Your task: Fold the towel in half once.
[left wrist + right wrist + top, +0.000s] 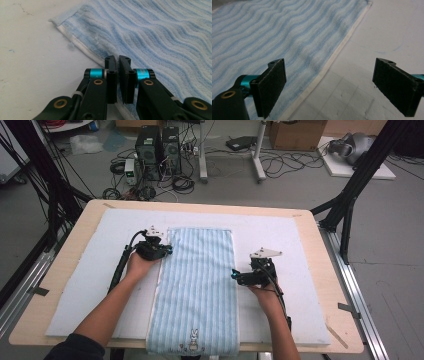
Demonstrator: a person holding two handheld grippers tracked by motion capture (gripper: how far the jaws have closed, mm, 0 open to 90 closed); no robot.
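A light blue striped towel lies flat and lengthwise on the white mat, with a small rabbit motif at its near end. My left gripper sits at the towel's left edge near the far corner. In the left gripper view the towel's white hem runs in between the tips of that gripper, which is shut on it. My right gripper is at the towel's right edge, about midway along. It stands open, one pad over the towel and the other over the mat, with the hem between them.
A white foam mat covers most of the wooden table, with bare mat on both sides of the towel. Beyond the table's far edge, computer towers, cables and black frame legs stand on the floor.
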